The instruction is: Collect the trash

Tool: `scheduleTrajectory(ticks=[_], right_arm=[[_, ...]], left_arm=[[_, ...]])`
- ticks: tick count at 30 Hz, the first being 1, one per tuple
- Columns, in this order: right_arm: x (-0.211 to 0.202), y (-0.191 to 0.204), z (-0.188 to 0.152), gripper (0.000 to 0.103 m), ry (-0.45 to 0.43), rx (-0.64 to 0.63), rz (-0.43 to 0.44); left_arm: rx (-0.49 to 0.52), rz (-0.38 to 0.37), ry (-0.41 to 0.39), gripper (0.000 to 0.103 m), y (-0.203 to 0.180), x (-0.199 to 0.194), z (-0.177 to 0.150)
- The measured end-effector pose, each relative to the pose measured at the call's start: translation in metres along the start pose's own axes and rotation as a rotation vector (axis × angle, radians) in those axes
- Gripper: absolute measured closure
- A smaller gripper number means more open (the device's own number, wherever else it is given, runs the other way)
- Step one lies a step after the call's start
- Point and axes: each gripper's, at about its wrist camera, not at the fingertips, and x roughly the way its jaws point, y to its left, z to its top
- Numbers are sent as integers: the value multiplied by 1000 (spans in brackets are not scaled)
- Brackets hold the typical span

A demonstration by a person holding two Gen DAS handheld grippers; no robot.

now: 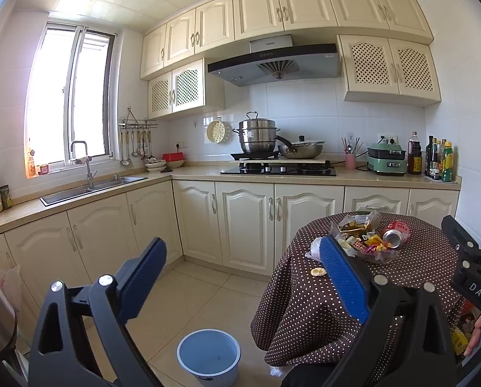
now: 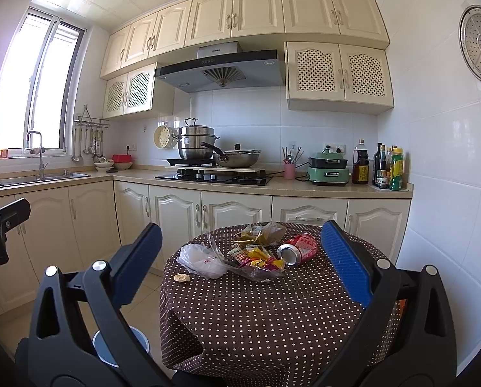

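The trash sits heaped toward the far middle of the round desk (image 2: 272, 316), ahead of the right hand-held gripper (image 2: 240, 258) and between its spread fingers: a dented red can (image 2: 297, 248) lying on its side, a torn clear bag of snack wrappers (image 2: 256, 258) touching it, a crumpled white plastic bag (image 2: 200, 259) just left of that, and a small biscuit scrap (image 2: 181, 277) nearest. The blue bin (image 1: 208, 358) stands on the floor beside the desk, below the left hand-held gripper (image 1: 240, 277), probably placed there to receive the pieces. Both hand-held grippers hover level, aimed forward, released wide and empty, well apart from the heap. Nothing looks collected yet.
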Motion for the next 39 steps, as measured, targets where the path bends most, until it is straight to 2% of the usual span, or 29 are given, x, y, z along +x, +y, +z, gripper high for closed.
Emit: scheduleTrajectory(ticks=[24, 33, 39], right_arm=[[10, 1, -5, 6, 27, 3, -1], [33, -16, -21, 6, 84, 35, -23], [64, -34, -42, 6, 168, 54, -49]], left_arm=[[9, -1, 19, 9, 1, 7, -2], [40, -20, 66, 9, -13, 29, -8], [63, -55, 145, 9, -30, 68, -21]])
